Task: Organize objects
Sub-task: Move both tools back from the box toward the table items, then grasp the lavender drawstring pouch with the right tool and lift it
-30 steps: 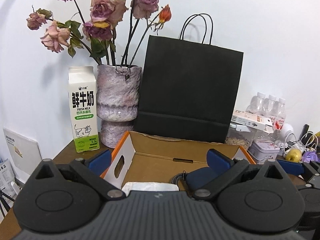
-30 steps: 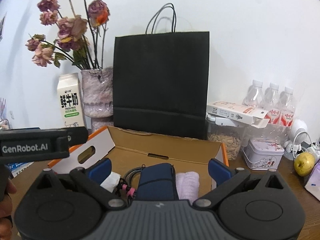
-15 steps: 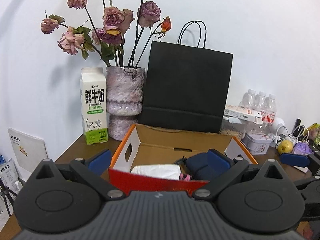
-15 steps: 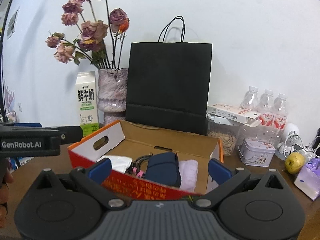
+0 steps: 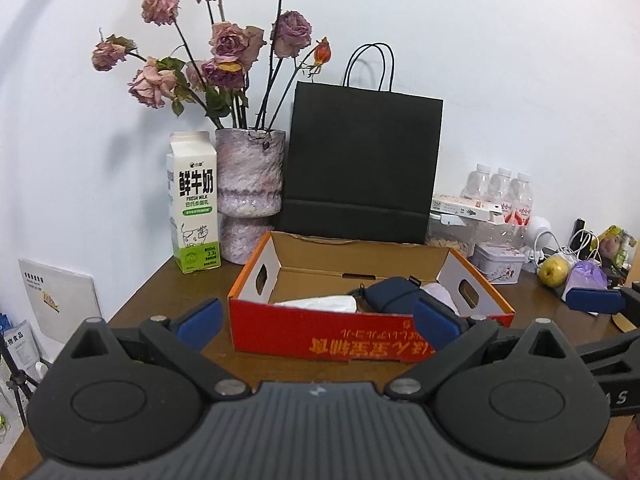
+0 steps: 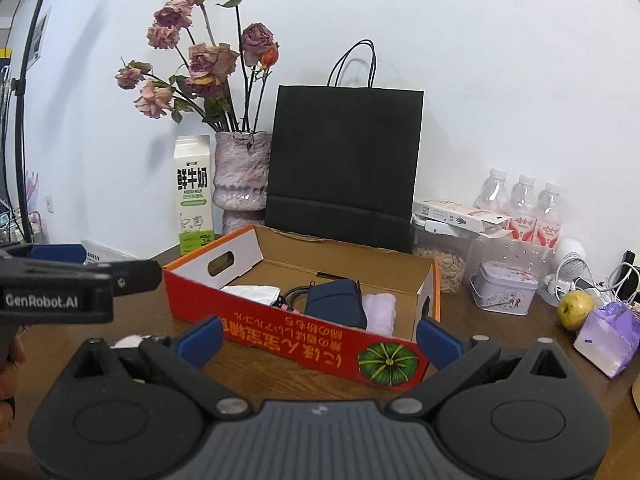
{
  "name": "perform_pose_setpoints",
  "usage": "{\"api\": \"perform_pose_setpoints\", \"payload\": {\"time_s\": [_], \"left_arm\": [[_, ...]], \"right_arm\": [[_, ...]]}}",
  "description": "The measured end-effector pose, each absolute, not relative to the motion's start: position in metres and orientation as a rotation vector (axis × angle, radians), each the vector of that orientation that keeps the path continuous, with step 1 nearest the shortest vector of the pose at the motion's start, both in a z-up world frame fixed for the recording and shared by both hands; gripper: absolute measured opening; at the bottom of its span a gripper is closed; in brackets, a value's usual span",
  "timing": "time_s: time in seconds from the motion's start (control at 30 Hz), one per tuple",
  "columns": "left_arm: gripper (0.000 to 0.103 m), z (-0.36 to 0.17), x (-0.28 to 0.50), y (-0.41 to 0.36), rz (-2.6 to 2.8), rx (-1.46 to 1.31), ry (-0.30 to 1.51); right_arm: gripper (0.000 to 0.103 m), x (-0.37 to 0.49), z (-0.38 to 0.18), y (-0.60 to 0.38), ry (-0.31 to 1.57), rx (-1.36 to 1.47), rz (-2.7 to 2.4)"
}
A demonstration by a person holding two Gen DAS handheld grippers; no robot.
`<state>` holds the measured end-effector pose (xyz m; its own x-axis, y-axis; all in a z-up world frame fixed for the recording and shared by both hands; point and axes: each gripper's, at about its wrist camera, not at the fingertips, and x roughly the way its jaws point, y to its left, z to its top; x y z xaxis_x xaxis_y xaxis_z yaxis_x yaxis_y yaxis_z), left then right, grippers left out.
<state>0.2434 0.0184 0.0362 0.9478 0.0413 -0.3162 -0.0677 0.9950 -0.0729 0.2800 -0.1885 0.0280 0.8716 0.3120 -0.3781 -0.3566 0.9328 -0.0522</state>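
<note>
Cardboard box [image 5: 360, 340], red-fronted and open-topped, sits on the brown table [image 5: 168, 296] toward its back edge, just ahead of both grippers, with a navy pouch [image 6: 336, 304], a white tissue pack [image 5: 320, 303] and a lilac cloth [image 6: 380, 312] lying inside. The left gripper [image 5: 318, 322] and the right gripper [image 6: 320, 340] each hover before the box's front wall with blue-padded fingers spread wide and nothing between them. Behind the box stand a black paper bag [image 5: 360, 168], a vase of dried roses [image 5: 250, 184] and a milk carton [image 5: 194, 204] along the wall.
</note>
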Motion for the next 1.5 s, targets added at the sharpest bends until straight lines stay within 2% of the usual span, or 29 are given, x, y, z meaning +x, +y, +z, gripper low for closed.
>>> {"api": "perform_pose_setpoints", "payload": {"time_s": [0.77, 1.13, 1.5], "left_arm": [[0.103, -0.013, 0.175, 0.023, 0.040, -0.076, 0.403], [0.103, -0.030, 0.158, 0.033, 0.049, -0.117, 0.457], [0.103, -0.032, 0.159, 0.029, 0.036, -0.092, 0.475]], "right_arm": [[0.103, 0.192, -0.026, -0.213, 0.408, -0.085, 0.318], [0.103, 0.167, -0.053, -0.235, 0.521, -0.041, 0.296], [0.103, 0.182, -0.066, -0.228, 0.681, -0.065, 0.328]]}}
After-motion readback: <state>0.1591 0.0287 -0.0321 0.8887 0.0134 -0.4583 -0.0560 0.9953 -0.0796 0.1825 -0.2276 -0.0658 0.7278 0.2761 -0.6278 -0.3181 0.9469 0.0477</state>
